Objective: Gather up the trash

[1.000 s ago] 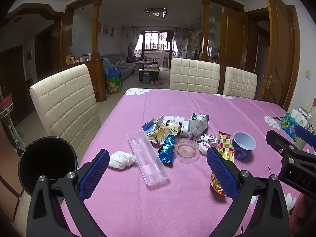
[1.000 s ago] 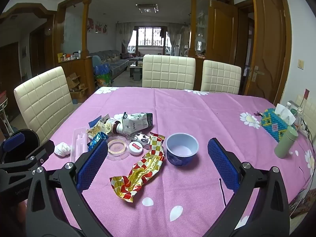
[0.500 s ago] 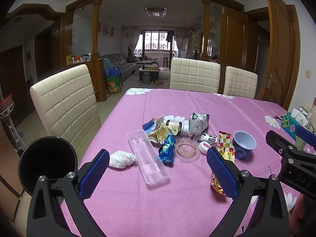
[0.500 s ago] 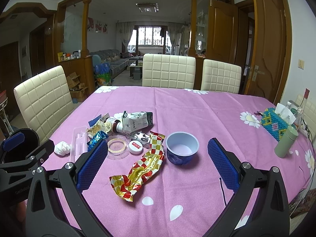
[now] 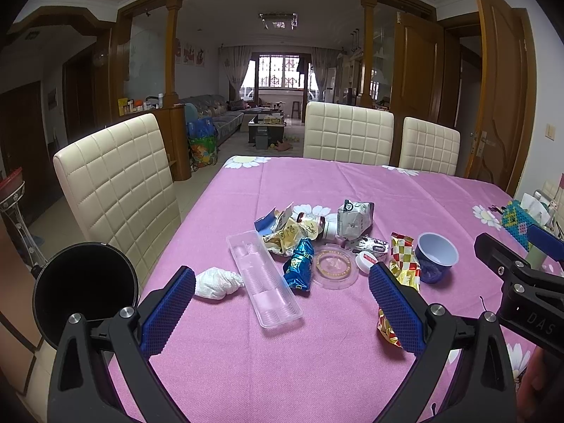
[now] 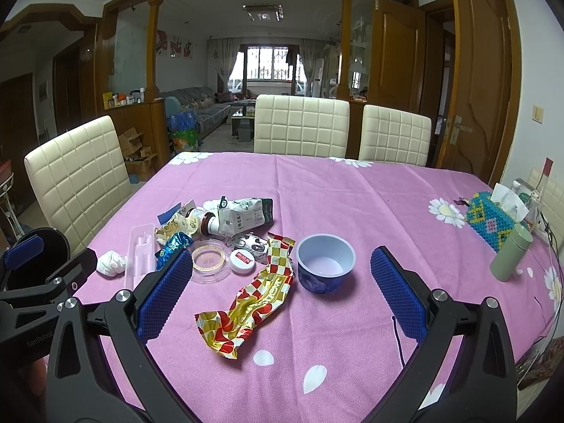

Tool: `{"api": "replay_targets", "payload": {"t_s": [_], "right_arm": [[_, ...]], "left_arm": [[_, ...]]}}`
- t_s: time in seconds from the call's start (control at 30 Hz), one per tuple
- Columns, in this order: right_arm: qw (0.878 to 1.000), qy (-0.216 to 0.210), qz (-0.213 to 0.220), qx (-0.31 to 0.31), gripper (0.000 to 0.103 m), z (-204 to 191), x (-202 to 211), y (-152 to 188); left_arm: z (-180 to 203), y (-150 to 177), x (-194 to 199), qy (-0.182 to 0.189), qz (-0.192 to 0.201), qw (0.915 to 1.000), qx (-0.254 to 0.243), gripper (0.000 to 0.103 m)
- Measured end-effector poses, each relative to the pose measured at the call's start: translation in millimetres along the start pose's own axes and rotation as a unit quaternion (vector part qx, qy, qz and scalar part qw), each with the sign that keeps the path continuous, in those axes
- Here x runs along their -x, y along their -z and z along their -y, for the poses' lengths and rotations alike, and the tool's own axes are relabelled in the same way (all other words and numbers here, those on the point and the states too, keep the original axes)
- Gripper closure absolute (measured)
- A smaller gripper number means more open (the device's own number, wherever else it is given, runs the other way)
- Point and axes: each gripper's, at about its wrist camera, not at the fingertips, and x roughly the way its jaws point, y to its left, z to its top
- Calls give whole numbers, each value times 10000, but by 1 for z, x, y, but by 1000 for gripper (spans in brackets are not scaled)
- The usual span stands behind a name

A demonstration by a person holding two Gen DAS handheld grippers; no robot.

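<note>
Status: nothing collected as far as can be seen; all the trash lies on the table (image 6: 352,190), heaped toward its left edge and near side. Left gripper (image 5: 282,308) hovers over the near left part of the table, jaws spread wide, nothing between them; right gripper (image 6: 282,290) likewise hovers over the near edge, jaws spread, empty. Pile contents, left to right: white crumpled tissue (image 5: 216,282) closest to the left edge, clear plastic tray (image 5: 264,276) just beside it, blue wrapper (image 5: 299,264) touching the tray, round clear lid (image 6: 209,261), small white cap (image 6: 241,262), milk carton (image 6: 245,215) lying on its side behind them, gold and red checked wrapper (image 6: 252,299) stretched toward the near edge, blue cup (image 6: 326,262) upright just right of it. Black bin (image 5: 84,289) sits off the left edge, beside the left gripper, mouth open; inside too dark to tell whether it holds anything. Judgement: task at its start, every piece left to pick. Room: far half of the table is bare cloth, good clearance there; right edge carries a beaded tissue box (image 6: 491,220) and a green flask (image 6: 511,252), well apart from the pile. Tissue and tray lie near the left edge, so a clumsy push could send them off; chair (image 5: 116,190) stands close behind the bin
</note>
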Motion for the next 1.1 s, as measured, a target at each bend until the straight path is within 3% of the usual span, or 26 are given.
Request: {"api": "replay_targets", "payload": {"t_s": [1.1], "right_arm": [[10000,-2,-30,0,3,0,-2,1]], "left_arm": [[-1,4,-3,-5,-23,10000,-4,7]]}}
